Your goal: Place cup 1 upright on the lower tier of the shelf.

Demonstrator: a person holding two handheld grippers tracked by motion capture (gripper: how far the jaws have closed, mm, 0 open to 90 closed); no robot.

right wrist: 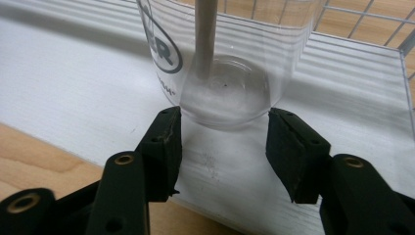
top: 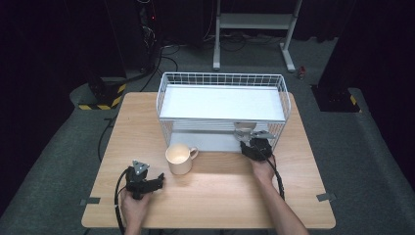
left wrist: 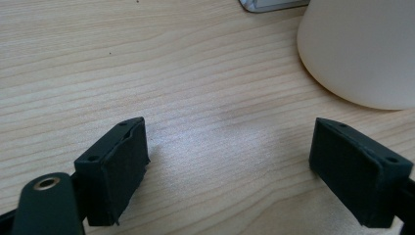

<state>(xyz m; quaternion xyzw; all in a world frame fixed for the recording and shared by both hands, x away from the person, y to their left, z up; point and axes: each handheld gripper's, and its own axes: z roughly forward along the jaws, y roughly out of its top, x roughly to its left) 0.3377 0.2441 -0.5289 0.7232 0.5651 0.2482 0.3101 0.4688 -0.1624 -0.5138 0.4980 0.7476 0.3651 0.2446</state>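
Worktop (top: 220,191): a light wooden surface is being shown in the middle of the high view.
Wire rack (top: 284,90): a white two-tier shelf is being carried at the upper centre.
Mug (top: 179,157): a cream mug is being seen upright just in front of the rack.
Left gripper (left wrist: 230,161): its jaws are being held wide apart over bare wood, with the mug at upper right.
Right gripper (right wrist: 222,142): its jaws are being held apart on either side of a clear cup's (right wrist: 230,73) base on the lower shelf (right wrist: 73,88); contact cannot be told.
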